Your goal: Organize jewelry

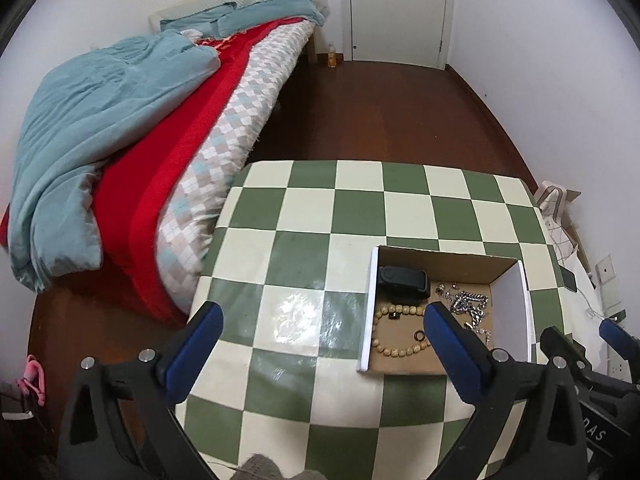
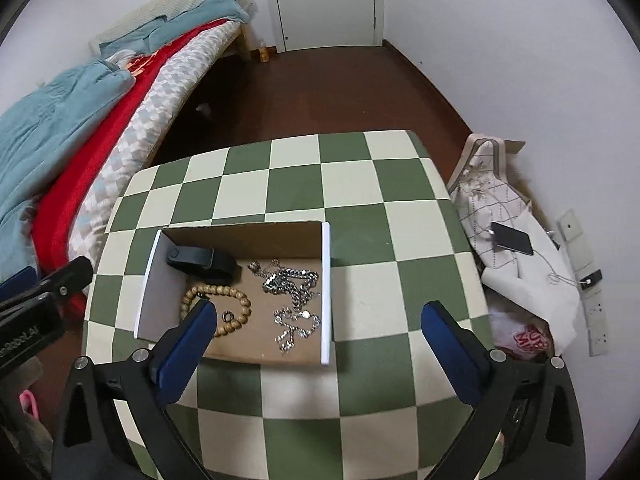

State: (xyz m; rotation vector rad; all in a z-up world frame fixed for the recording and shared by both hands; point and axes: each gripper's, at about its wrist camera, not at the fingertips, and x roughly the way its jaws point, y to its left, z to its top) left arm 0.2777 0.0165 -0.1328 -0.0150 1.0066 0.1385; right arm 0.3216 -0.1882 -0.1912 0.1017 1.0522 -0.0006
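You have soft, even indoor light in both views, with only weak shadows. A white glare patch sits on the glossy checkered tablecloth (image 1: 296,312) in the left wrist view. The fisheye lens bends the straight lines strongly and leaves dark corners. The picture centre stays sharp; the edges look slightly soft.

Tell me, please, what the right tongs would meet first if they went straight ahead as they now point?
Probably the silver chains lying in the open cardboard box: the right tongs, wide open, aim down at them with nothing between. Depth is uncertain; the box's white right wall sits close by.
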